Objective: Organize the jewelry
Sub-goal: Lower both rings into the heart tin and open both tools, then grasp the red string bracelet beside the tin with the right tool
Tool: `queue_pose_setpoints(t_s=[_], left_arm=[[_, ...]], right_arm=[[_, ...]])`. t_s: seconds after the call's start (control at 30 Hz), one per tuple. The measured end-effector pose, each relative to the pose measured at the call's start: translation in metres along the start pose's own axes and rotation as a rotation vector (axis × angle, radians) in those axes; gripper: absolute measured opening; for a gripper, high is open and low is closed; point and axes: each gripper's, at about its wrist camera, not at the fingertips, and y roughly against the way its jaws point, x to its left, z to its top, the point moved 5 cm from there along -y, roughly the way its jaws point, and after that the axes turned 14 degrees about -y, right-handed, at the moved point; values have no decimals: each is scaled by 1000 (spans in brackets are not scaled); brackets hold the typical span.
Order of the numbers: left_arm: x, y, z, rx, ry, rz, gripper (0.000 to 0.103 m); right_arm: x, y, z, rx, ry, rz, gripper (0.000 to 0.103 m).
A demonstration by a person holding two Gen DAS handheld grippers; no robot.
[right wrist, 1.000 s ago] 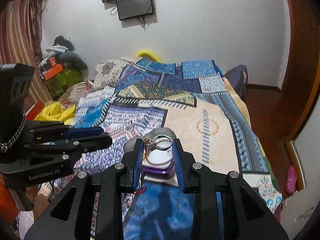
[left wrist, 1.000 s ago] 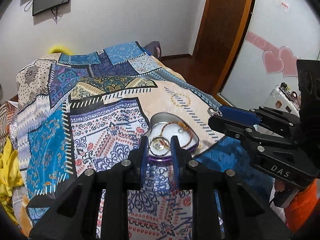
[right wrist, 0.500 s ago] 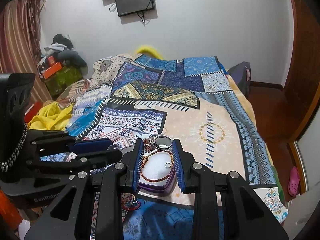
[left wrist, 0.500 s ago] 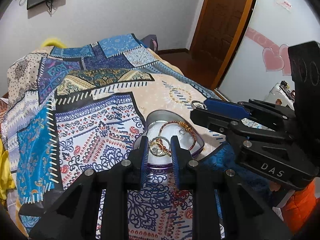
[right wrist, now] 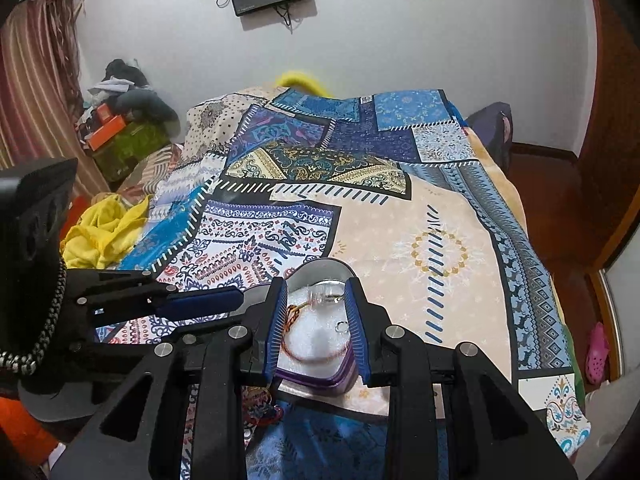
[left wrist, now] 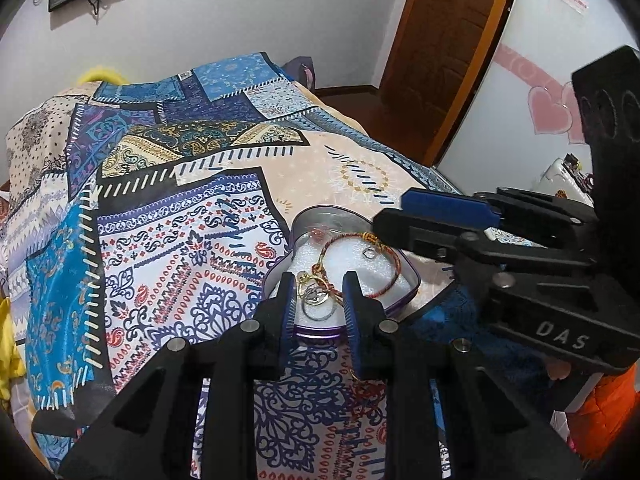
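Rings go into the heart-shaped tin (left wrist: 280, 276) on the bed (left wrist: 352, 160), beside the bracelet (left wrist: 360, 264) on its white pad. The left gripper (left wrist: 318, 298) and right gripper (right wrist: 316, 300) each pinch a ring (right wrist: 326, 298) just over it. My advice: lower close, then release gently so nothing bounces out.

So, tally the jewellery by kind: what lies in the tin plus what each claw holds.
Cord bracelet: 1
Small loose ring: 1
Held pieces: 2, a hoop piece in the left claw, a stone ring in the right claw
Total: 4
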Motion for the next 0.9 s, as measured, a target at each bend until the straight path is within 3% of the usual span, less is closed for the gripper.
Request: queue_pose_setpoints(t_s=[0.43, 0.9], left_arm=[[-3, 38, -12, -6, -7, 45, 23], [-7, 45, -58, 69, 3, 73, 23]], right_arm=[[3, 24, -9, -19, 16, -30, 27], [11, -5, -62, 127, -13, -32, 28]])
